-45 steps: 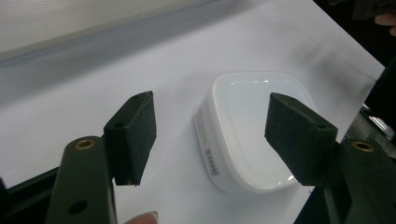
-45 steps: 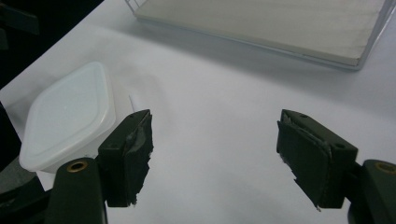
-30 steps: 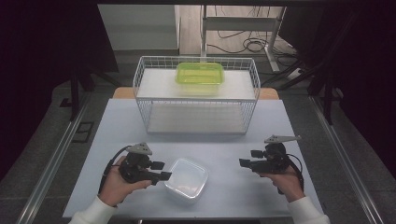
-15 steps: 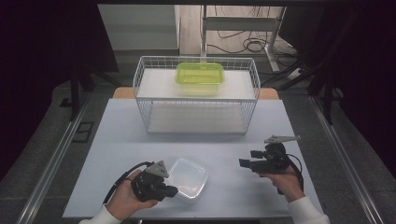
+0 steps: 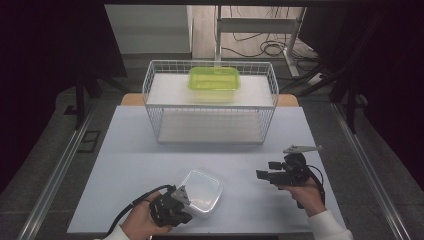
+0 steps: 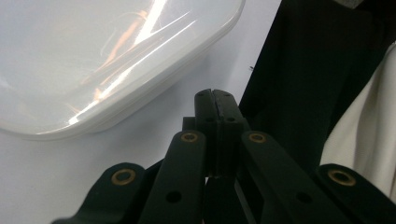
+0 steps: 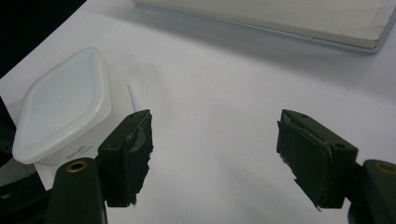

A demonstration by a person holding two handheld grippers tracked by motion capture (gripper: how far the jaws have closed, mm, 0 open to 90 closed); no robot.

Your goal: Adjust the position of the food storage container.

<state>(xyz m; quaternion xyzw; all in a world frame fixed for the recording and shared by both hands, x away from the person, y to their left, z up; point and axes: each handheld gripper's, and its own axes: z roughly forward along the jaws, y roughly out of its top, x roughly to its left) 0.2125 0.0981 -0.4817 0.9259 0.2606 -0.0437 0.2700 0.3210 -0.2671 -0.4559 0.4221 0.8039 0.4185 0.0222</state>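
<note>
High view shows my left gripper [image 5: 186, 197] at the clear lidded container [image 5: 202, 190] on the desk [image 5: 130, 165] front; its fingers have just closed empty beside it. Right gripper [image 5: 261, 174] hovers, fingers wide, holding nothing. Container not yet grasped; lifting remains.

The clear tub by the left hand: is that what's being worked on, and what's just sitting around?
In use:
clear tub
left gripper, jaws shut, beside the tub

Lying about:
wire basket
green tub on the basket
right gripper, jaws open, idle
</note>
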